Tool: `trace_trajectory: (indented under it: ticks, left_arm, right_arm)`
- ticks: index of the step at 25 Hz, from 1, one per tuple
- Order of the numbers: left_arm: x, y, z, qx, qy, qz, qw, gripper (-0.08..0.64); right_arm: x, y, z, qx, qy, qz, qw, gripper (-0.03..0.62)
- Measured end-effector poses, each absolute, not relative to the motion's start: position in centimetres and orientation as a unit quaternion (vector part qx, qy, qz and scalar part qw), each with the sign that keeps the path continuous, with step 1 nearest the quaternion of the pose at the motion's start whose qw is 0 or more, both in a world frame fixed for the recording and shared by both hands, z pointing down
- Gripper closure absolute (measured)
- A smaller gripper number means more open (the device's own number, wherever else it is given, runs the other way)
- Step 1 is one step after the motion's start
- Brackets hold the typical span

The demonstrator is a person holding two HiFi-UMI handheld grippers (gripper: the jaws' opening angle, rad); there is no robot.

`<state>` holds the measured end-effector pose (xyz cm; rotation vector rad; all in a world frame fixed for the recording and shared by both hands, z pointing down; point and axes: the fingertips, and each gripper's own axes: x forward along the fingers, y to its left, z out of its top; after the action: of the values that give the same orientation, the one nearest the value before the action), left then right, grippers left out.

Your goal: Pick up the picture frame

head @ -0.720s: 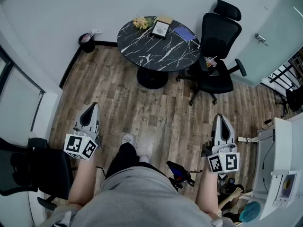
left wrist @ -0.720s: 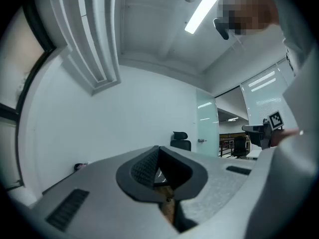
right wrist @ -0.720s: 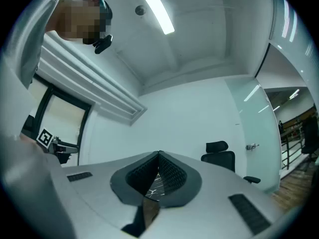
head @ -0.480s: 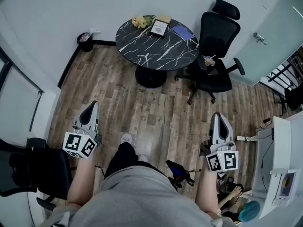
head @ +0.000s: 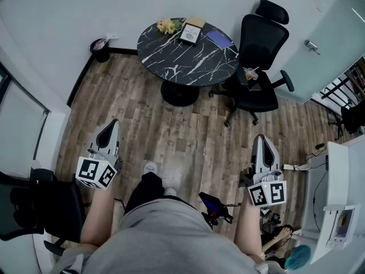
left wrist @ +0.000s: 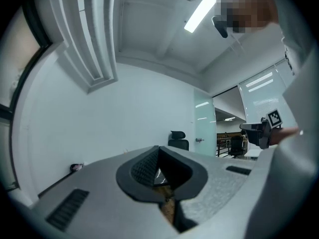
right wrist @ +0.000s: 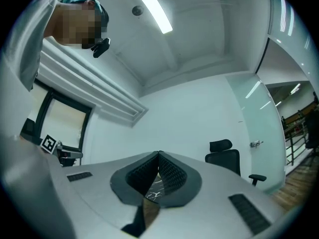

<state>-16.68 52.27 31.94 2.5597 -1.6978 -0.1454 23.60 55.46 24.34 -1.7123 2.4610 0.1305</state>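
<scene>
picture frame [head: 191, 34] well beyond forward-pointing left claw [head: 112, 125], right claw [head: 263, 140]

The round surface [head: 171, 61] looks like glossy black marble with white veins. The floor [head: 188, 136] is matt grey-brown wood plank. The office chair [head: 265, 44] is matt black. The left gripper [head: 111, 125] and right gripper [head: 262, 140] have matt grey plastic fingers [left wrist: 89, 183] with dark ribbed pads [right wrist: 172, 176].
</scene>
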Motion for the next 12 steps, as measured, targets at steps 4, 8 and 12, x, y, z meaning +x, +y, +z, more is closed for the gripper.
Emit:
trace_trajectory:
  ticks: [4,8,12]
  left_arm:
    - [-18.1,50.5,31.7,0.828,-0.559,-0.041,0.024,0.552]
    - [-19.6,48.0,31.4,0.826,-0.562,-0.043,0.019,0.552]
    - [-20.4,44.9,31.3,0.831,-0.555,-0.04,0.017,0.552]
  right_arm:
    - [23.2,54.2,24.3,-0.568,0.818,0.033,0.078,0.568]
    - [22.5,52.3,24.3,-0.571,0.817,0.032,0.076,0.568]
    - [21.3,49.7,24.4,-0.573,0.816,0.028,0.067,0.568]
